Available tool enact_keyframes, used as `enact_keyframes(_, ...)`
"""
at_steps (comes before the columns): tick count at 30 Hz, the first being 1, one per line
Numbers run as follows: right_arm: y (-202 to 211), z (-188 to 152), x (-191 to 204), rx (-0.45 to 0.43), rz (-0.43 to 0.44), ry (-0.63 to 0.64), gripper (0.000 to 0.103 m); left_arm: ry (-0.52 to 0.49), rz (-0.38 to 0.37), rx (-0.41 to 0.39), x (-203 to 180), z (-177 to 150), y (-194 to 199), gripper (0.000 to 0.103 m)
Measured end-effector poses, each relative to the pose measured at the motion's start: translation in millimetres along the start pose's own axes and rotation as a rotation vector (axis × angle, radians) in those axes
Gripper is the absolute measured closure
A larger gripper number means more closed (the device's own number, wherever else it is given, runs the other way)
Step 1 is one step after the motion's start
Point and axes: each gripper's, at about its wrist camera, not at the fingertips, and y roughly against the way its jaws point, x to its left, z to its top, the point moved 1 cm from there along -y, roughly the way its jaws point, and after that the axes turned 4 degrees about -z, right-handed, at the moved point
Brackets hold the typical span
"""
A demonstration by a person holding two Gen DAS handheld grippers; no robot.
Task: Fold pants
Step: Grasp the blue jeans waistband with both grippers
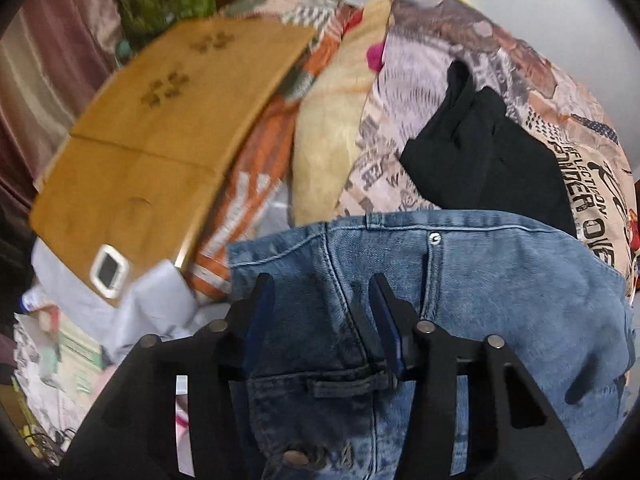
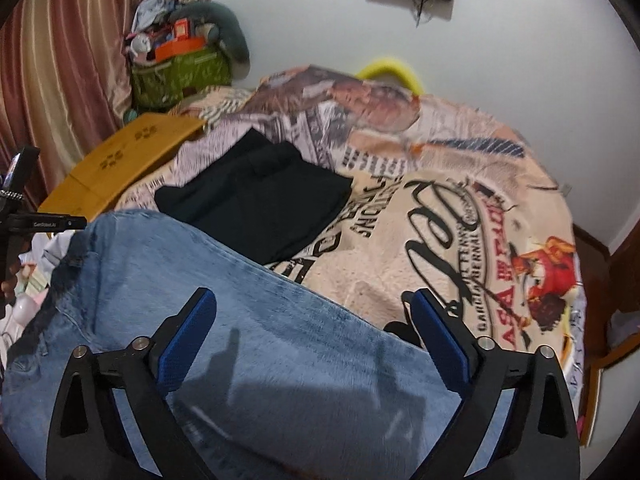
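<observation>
Left gripper (image 1: pixel 322 300) hovers right over the blue jeans (image 1: pixel 500 288), fingers (image 1: pixel 262 300) spread apart astride the waistband seam. Beyond the denim, a black garment (image 1: pixel 480 160) lies on the printed blanket (image 1: pixel 440 40), a wooden board (image 1: pixel 160 120) tilted at left.

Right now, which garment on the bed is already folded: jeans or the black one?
The black garment, lying as a flat folded stack on the printed blanket. The blue jeans are spread out under both hand-held grippers.
</observation>
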Motion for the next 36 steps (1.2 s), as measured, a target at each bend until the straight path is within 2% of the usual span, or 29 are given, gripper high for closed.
enact_keyframes(3, -22.6, 1.4, -3.9, 0.054, 0.032, 0.003, 0.018, 0.005, -0.015, 0.033, -2.7, -0.3, -18.5, 0.053)
enact_keyframes(7, -48.5, -1.9, -3.9, 0.13, 0.067, 0.017, 0.03, -0.012, -0.017, 0.029, -7.7, -0.6, -29.0, 0.055)
enact_keyframes(9, -57.2, -5.6, -2.6, 0.151, 0.068, 0.033, 0.033, -0.027, -0.031, 0.009, -10.9, -2.7, -28.1, 0.064)
enact_keyframes(12, -54.6, -8.6, -3.4, 0.131, 0.08, 0.043, 0.037, -0.053, -0.004, -0.019, -13.6, -6.7, -25.9, 0.072)
enact_keyframes(16, -47.9, -16.2, -7.4, 0.121, 0.087, 0.024, 0.051, -0.058, 0.007, -0.031, -12.8, -9.2, -20.3, 0.081)
enact_keyframes(18, -45.3, -18.0, -7.4, 0.121, 0.073, 0.022, 0.058, -0.064, 0.004, -0.03, -14.4, -10.7, -16.4, 0.091)
enact_keyframes(21, -43.2, -19.8, -6.5, 0.144, 0.065, 0.026, 0.07, -0.068, 0.012, -0.027, -16.0, -14.3, -10.4, 0.094)
enact_keyframes(23, -43.3, -25.1, -4.0, 0.179, 0.076, 0.035, 0.086, -0.062, 0.008, -0.029, -16.1, -17.3, -7.3, 0.095)
enact_keyframes(24, -44.5, -29.5, -2.7, 0.198, 0.087, 0.041, 0.087, -0.057, 0.003, -0.031, -15.2, -18.5, -4.3, 0.095)
enact_keyframes(28, -33.5, -35.8, 1.2, 0.147, 0.059, 0.054, 0.093, -0.045, -0.012, -0.058, -15.3, -19.1, 12.1, 0.096)
enact_keyframes(36, 17.6, -5.5, -10.0, -0.012, 0.0, -0.005, 0.096, -0.082, -0.009, -0.178, -28.0, -5.2, 70.3, 0.097)
